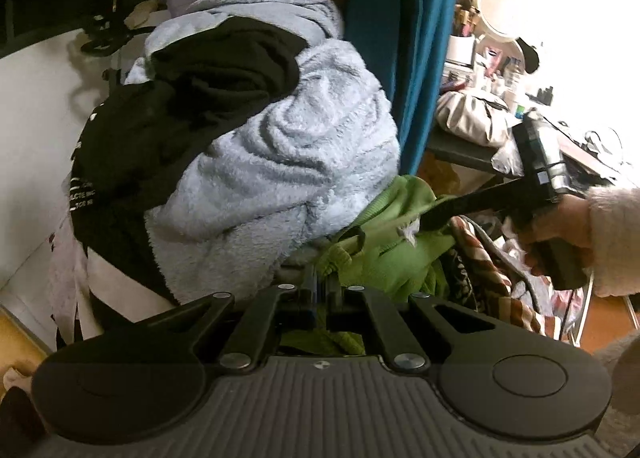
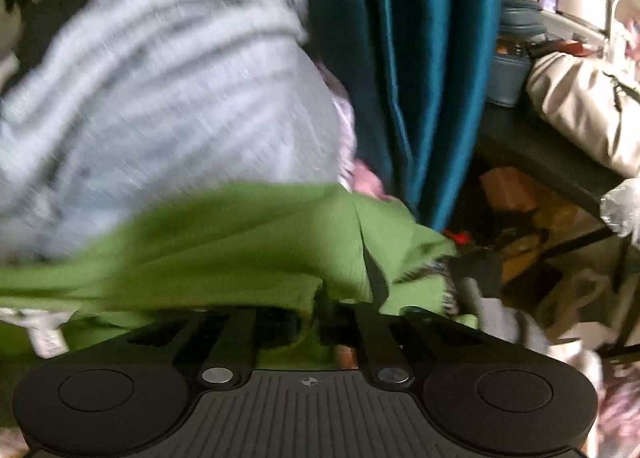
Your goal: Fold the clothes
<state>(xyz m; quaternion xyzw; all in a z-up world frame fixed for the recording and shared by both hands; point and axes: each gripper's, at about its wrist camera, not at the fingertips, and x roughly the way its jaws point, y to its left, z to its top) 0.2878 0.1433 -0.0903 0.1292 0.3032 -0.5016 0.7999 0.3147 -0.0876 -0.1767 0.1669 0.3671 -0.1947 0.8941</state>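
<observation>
While both grippers, left gripper [image 1: 320, 282] and right gripper [image 2: 340, 304], are pinching the crumpled green knit garment [image 1: 384, 242], it is stretching rightward between them.

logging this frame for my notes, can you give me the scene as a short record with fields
garment in work: green garment
left gripper: fingers shut on a fold of the green garment
right gripper: fingers closed on the green garment's far edge
pile behind: grey fleece with a black garment across it
backdrop: teal curtain, cluttered table to its right
fold state: green garment bunched, not yet folded
image quality: right wrist view motion-blurred
</observation>
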